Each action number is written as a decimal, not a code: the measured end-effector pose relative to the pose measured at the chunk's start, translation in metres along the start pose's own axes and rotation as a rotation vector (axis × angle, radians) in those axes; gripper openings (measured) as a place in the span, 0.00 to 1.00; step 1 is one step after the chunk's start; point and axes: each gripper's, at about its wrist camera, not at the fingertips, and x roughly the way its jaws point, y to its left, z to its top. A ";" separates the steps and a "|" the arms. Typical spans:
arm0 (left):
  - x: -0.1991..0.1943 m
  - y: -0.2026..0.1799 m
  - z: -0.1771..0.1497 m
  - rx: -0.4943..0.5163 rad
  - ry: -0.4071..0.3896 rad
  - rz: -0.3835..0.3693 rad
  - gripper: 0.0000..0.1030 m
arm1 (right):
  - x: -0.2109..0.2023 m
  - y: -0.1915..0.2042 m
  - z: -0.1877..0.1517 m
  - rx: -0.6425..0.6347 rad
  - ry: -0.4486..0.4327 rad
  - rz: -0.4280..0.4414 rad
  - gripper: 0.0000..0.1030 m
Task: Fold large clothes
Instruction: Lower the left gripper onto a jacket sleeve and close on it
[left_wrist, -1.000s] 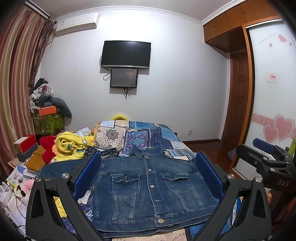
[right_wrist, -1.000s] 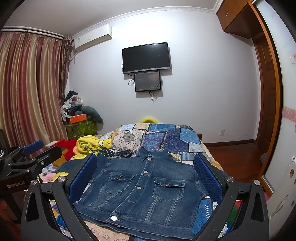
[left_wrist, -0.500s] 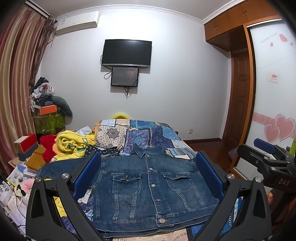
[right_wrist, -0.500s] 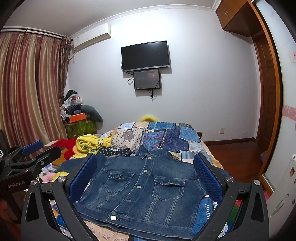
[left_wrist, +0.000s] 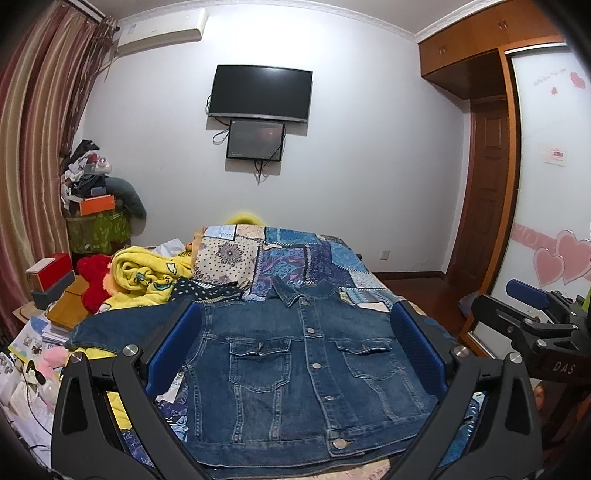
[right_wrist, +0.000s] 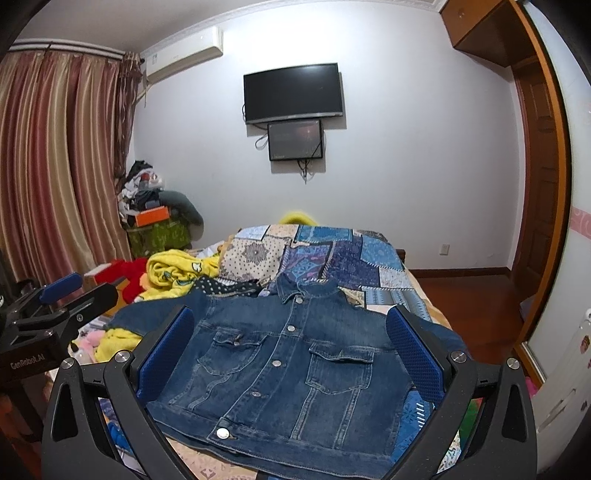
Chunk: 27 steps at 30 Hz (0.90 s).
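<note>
A blue denim jacket (left_wrist: 295, 373) lies flat and buttoned on the bed, collar away from me, its left sleeve (left_wrist: 122, 328) spread out to the left. It also shows in the right wrist view (right_wrist: 288, 373). My left gripper (left_wrist: 295, 343) is open and empty, held above the near hem with the jacket between its blue pads. My right gripper (right_wrist: 291, 343) is open and empty in the same way. Each gripper shows at the edge of the other's view: the right one (left_wrist: 532, 314), the left one (right_wrist: 62, 295).
A patchwork quilt (left_wrist: 280, 258) covers the bed behind the jacket. A yellow blanket (left_wrist: 147, 277) and a red plush (left_wrist: 94, 275) lie at the left. Boxes and books (left_wrist: 51, 288) crowd the left side. A wardrobe door (left_wrist: 546, 229) stands at the right.
Both views have shifted very slightly, the room sliding a little lower and nearer. The jacket has not moved and both grippers stay open.
</note>
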 end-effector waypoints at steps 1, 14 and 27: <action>0.006 0.005 0.000 -0.003 0.007 0.002 1.00 | 0.004 0.001 0.000 -0.004 0.010 0.000 1.00; 0.096 0.111 -0.030 -0.133 0.146 0.162 1.00 | 0.110 0.014 -0.021 -0.078 0.236 0.004 1.00; 0.197 0.266 -0.100 -0.278 0.377 0.212 1.00 | 0.203 -0.001 -0.050 -0.077 0.466 -0.094 1.00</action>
